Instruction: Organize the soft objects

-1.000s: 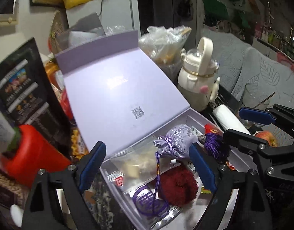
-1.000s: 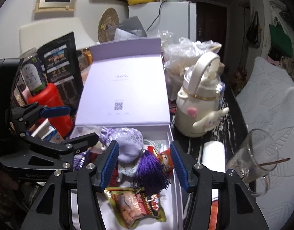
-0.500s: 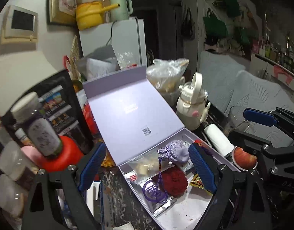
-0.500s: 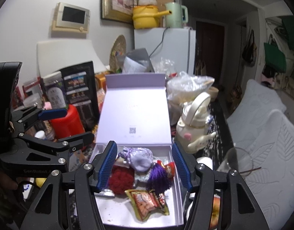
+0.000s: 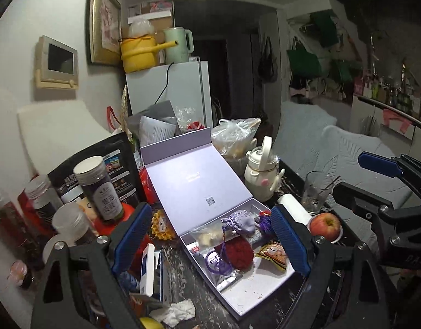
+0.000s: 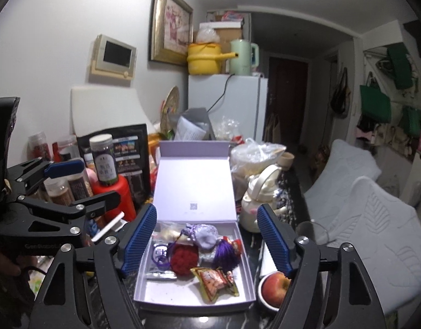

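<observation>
- Left wrist view: your left gripper (image 5: 207,242) was spread wide with nothing between its pads, hanging above the lavender box (image 5: 248,296). The lilac pouch (image 5: 239,223), red pompom (image 5: 239,252) and snack packet (image 5: 273,255) lay inside the box, so packing looked mostly done. Lid was up; closing it looked like what was left.
- Same view showed a crumpled tissue (image 5: 173,311) on the table by the box's near corner. I couldn't tell whether it belonged in the box.
- Right wrist view: your right gripper (image 6: 207,242) had just been opening, with nothing in its jaws. Only here did the purple tassel (image 6: 226,255) show fully, touching the pouch, and your hand (image 6: 4,263) on the left tool.
</observation>
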Demonstrator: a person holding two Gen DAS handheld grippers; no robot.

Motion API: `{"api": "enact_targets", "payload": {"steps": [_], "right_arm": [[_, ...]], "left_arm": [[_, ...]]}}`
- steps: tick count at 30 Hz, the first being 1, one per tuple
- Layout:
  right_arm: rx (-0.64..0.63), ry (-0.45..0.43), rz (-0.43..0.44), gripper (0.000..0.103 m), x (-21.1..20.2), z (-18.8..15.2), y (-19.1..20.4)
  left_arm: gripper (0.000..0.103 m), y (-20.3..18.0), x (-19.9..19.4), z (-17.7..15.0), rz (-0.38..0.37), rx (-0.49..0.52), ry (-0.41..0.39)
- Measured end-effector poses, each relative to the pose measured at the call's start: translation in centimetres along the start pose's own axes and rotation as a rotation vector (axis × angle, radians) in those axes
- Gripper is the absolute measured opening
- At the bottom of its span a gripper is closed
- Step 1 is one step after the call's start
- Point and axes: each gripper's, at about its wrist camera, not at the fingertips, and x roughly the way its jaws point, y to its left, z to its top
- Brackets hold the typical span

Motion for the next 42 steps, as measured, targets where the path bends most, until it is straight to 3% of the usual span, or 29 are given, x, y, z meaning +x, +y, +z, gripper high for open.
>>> {"api": "enact_targets", "payload": {"steps": [8,11,18,28,42], "right_arm": [[0.017,-0.029,-0.061,0.089,-5.0,-1.0,1.5],[0.030,-0.036,-0.092,0.094,-6.7,-1.9,2.0],[0.067,-0.028,-0.122,0.096,-9.6,-4.5,2.4],[0.116,0.014,-0.152,0.097,-11.6,-8.2,3.0],[0.194,0.103,-0.140,0.097,-10.3,-12.1,2.9]], "left_arm": [[0.091,-0.5,-4.6,-1.2,0.008,0.018,-0.050],[0.101,-0.7,-5.6,-2.1,-0.004,0.014,-0.059],[0.101,-1.5,-7.9,-5.0,-0.018,0.012,-0.062],[0.101,-2.2,-8.9,-8.5,-0.032,-0.002,-0.033],[0.101,-2.2,-7.4,-11.4,-0.047,-0.014,0.041]]}}
